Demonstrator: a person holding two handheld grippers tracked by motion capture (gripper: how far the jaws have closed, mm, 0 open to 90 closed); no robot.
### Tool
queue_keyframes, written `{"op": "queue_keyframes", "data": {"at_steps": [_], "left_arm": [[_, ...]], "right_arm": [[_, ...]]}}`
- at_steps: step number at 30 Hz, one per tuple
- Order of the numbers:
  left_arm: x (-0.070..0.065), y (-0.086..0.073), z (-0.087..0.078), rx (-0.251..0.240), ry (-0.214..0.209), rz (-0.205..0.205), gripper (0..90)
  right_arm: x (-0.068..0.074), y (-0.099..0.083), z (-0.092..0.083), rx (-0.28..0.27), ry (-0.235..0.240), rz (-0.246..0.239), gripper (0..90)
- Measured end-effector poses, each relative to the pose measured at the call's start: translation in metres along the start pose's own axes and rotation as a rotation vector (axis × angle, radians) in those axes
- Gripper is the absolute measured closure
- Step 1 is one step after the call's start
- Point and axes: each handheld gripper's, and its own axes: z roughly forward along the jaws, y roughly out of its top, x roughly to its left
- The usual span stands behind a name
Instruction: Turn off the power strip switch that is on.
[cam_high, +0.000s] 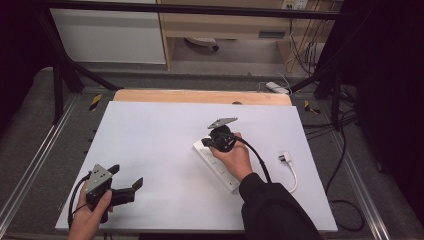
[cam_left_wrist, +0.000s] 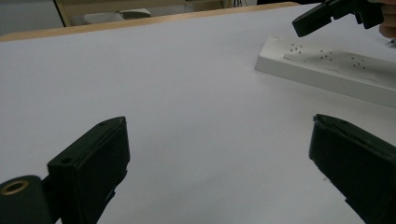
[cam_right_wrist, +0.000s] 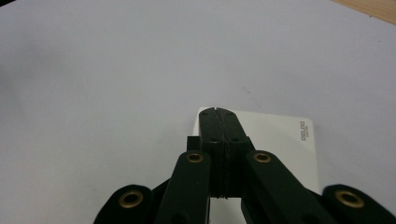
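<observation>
Two tools are in my hands, and they are doing different jobs. My right tool (cam_right_wrist: 218, 112) has its jaws pressed flat together with nothing between them, and it hangs tip-down over the far end of the white power strip (cam_high: 216, 165), close to the corner opposite the brand mark. I judge I hold it closed like that so the tip works as one blunt finger for pressing or nudging the strip; whether it touches the plastic I cannot say, since the tip hides the spot.

My left tool (cam_high: 127, 182) rests well to the left of the power strip and nearer to me, its jaws spread wide over bare white counter (cam_high: 160, 145), gripping nothing. It seems parked there, out of the way yet aimed at the strip, ready to steady it.

Beyond the strip on its right, the cord curves to a plug (cam_high: 285, 158) lying loose, so the strip is not powered.
</observation>
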Motion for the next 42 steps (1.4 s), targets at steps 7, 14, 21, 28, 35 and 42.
{"op": "queue_keyframes", "data": {"at_steps": [7, 14, 21, 28, 35, 42], "left_arm": [[0.000, 0.000, 0.000, 0.005, 0.002, 0.002, 5.3], [-0.001, 0.000, 0.001, 0.009, -0.005, 0.004, 5.3], [-0.001, 0.000, 0.001, 0.011, -0.006, 0.006, 5.3], [-0.001, -0.001, 0.001, 0.011, -0.006, 0.006, 5.3], [-0.001, -0.001, 0.001, 0.011, -0.007, 0.006, 5.3], [-0.001, -0.001, 0.001, 0.012, -0.008, 0.007, 5.3]], "right_arm": [[0.000, -0.004, 0.005, 0.012, -0.002, 0.000, 90.0], [-0.002, -0.008, 0.008, 0.019, -0.006, 0.003, 90.0], [-0.002, -0.009, 0.011, 0.025, -0.005, 0.005, 90.0], [-0.001, -0.009, 0.013, 0.028, -0.005, 0.008, 90.0], [-0.001, -0.010, 0.016, 0.029, -0.005, 0.014, 90.0], [-0.002, -0.010, 0.017, 0.032, -0.006, 0.009, 90.0]]}}
